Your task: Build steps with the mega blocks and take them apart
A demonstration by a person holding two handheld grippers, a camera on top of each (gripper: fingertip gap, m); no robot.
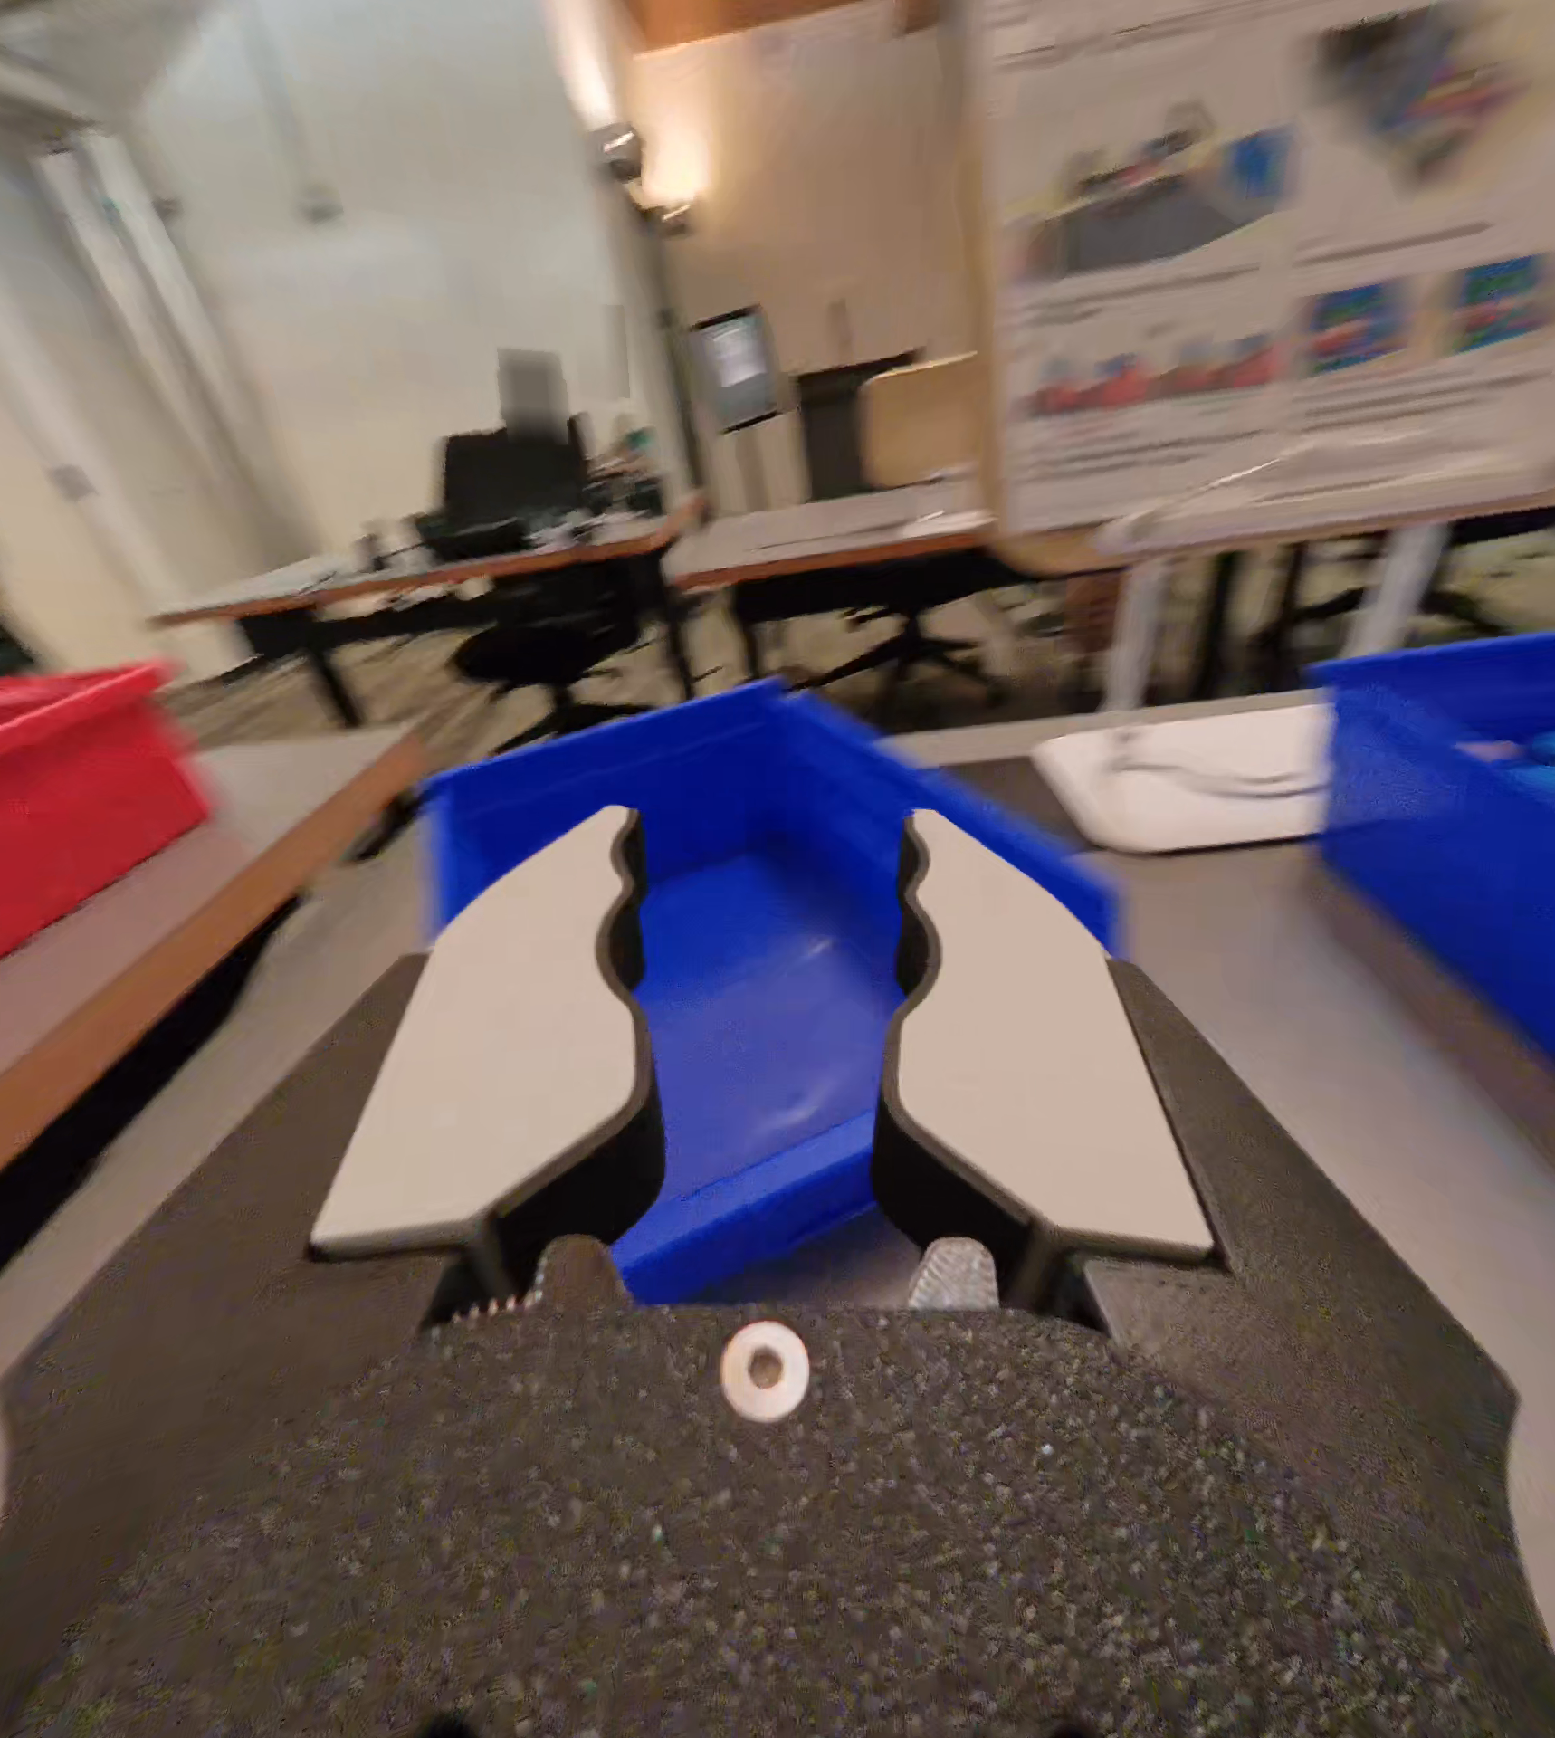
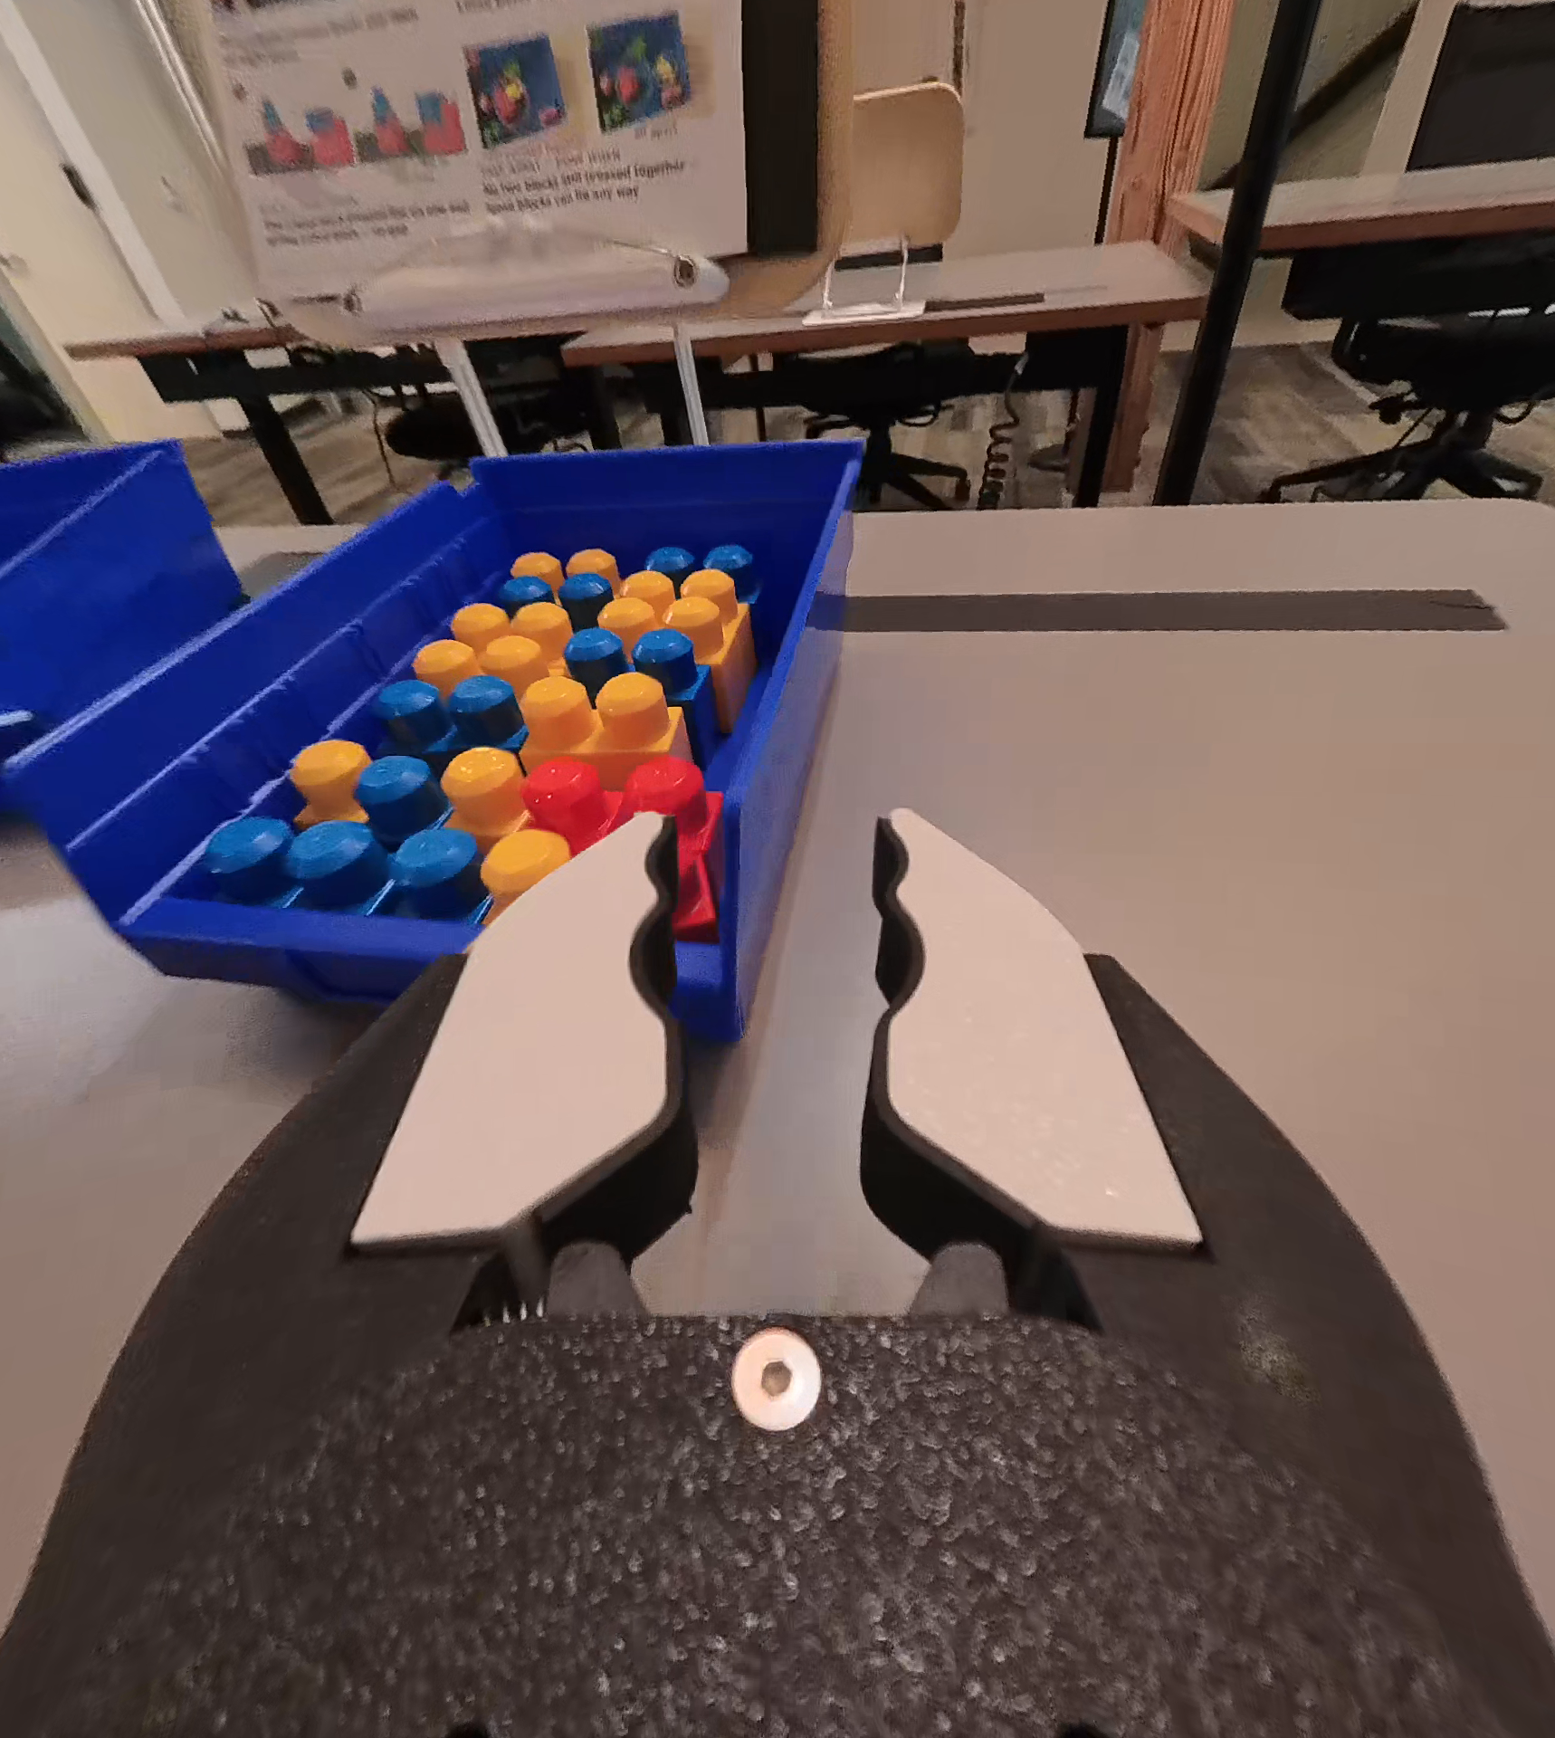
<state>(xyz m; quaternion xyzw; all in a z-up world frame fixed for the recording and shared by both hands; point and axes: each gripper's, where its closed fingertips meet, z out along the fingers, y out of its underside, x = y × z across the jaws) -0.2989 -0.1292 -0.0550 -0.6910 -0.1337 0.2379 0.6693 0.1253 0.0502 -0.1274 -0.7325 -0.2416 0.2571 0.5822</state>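
Both grippers spread and carrying nothing; the mega blocks sit in a blue bin.

In our left wrist view, the left gripper [image 1: 769, 828] hangs with its jaws apart over an empty blue bin [image 1: 990, 828] on the grey table [image 1: 1244, 950]; a red bin [image 1: 40, 799] stands off to the left on a neighbouring table, and the picture is blurred. In our right wrist view, the right gripper [image 2: 769, 828] is likewise spread with nothing between its fingers, above bare table just right of the block bin [image 2: 793, 677], where the blue, yellow and red mega blocks [image 2: 510, 715] stand studs up.
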